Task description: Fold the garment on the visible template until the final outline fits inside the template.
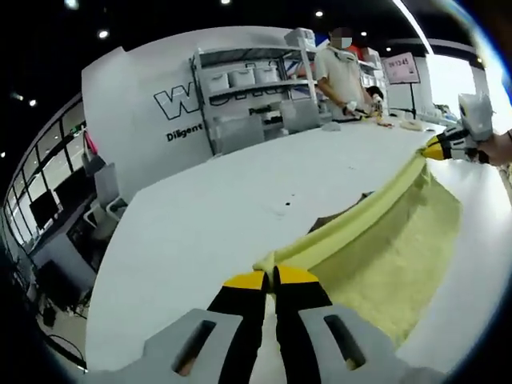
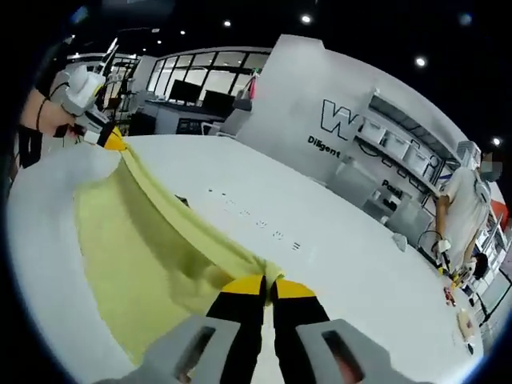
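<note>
The yellow garment (image 1: 384, 240) hangs stretched between the two grippers over the white table (image 1: 200, 216), its top edge pulled into a taut band and the rest draping down onto the tabletop. The left gripper (image 1: 272, 280) has its jaws pinched together on one corner of that edge; the right gripper (image 2: 268, 284) is clamped the same way on the opposite corner — each shows up small in the other's view, at the far end of the band.

A dark patch (image 1: 340, 214) peeks out on the table just beyond the garment's band (possibly the template, though too little of it shows to be sure).

The risk, as I judge it: with the cloth lifted and tensioned, laying it down blind could land the fold askew of the template, or a thin pinch could slip and drop a corner.
</note>
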{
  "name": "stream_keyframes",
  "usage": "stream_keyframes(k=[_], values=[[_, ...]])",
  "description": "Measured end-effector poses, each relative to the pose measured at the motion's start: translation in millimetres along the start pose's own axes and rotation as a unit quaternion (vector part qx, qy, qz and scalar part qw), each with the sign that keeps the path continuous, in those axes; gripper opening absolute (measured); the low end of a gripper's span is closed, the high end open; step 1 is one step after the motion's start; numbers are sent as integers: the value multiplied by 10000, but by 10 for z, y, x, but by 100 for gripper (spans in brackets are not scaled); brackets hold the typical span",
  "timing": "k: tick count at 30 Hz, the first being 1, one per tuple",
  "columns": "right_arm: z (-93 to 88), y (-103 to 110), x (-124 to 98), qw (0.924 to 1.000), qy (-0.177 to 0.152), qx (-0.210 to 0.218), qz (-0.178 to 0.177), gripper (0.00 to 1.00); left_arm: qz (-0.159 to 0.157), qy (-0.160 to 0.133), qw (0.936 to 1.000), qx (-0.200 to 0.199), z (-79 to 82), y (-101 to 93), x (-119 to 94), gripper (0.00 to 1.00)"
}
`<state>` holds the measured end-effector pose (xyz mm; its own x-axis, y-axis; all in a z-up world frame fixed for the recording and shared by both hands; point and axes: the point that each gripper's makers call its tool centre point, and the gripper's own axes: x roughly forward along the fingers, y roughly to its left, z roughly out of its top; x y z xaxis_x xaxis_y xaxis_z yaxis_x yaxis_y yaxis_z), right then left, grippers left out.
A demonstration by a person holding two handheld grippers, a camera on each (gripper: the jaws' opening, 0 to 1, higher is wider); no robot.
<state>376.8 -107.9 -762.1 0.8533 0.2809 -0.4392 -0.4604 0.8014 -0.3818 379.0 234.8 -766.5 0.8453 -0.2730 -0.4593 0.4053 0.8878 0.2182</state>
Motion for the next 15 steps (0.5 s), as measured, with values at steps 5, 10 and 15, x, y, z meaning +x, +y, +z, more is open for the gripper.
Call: stream_keyframes(k=[5,10,15], values=[[-107,1,146,9994,163,-277,85,0,-64,68,9999,-43,-14,25,97,7],[-132,11,241,9991,312,-254,100,0,-36,310,9995,14,-109,22,224,7],[-303,44,365,9969,717,-281,134,0,5,535,9985,-74,-237,-22,331,7]])
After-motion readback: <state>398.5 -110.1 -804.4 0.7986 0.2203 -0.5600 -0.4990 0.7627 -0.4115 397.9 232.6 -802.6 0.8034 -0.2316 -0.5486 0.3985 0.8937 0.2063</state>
